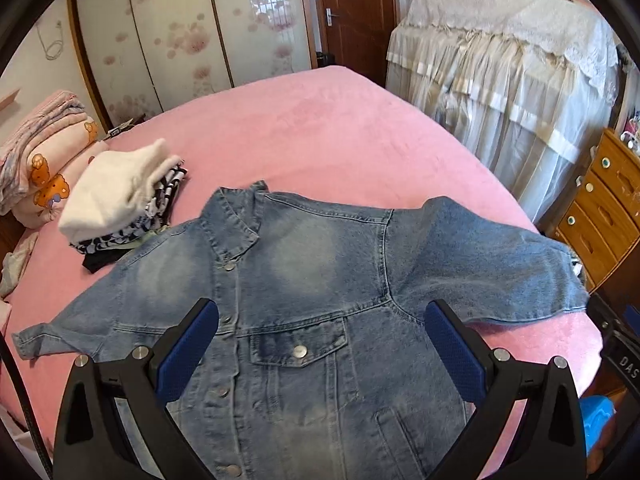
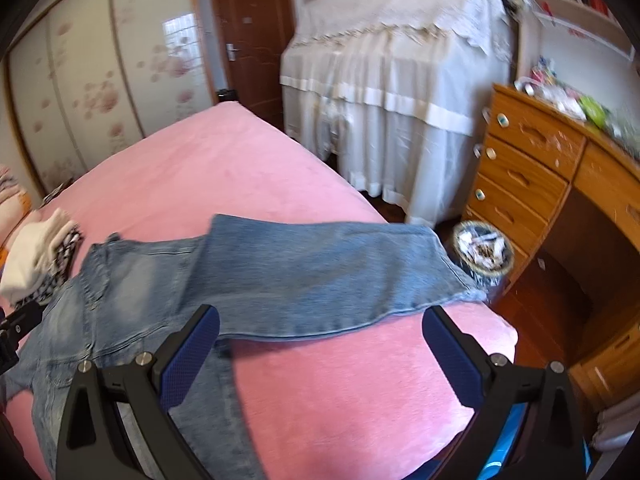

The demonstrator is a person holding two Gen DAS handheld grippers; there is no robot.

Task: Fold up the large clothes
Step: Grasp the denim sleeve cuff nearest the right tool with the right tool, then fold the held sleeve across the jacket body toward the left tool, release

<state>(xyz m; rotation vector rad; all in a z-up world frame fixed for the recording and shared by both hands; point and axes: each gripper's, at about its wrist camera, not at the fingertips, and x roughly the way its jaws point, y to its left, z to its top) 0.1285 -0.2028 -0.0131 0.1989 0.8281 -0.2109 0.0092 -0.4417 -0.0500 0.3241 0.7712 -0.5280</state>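
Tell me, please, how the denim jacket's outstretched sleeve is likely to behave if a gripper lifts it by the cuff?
The sleeve will probably drape and bend rather than stay straight, since the denim jacket lies flat against the pink bed. Denim looks thick, so folds may spring open slightly. Its cuff overhangs the bed edge and might slide off.

one denim jacket (image 1: 320, 280), one clothes stack (image 1: 120, 200)

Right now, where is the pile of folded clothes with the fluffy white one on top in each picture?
Left wrist view: the pile of folded clothes with the white one on top sits at middle left on the pink bed, beside the blue denim jacket's collar.
Right wrist view: the same pile sits at the far left edge.
Shared landmark: the brown wooden door.
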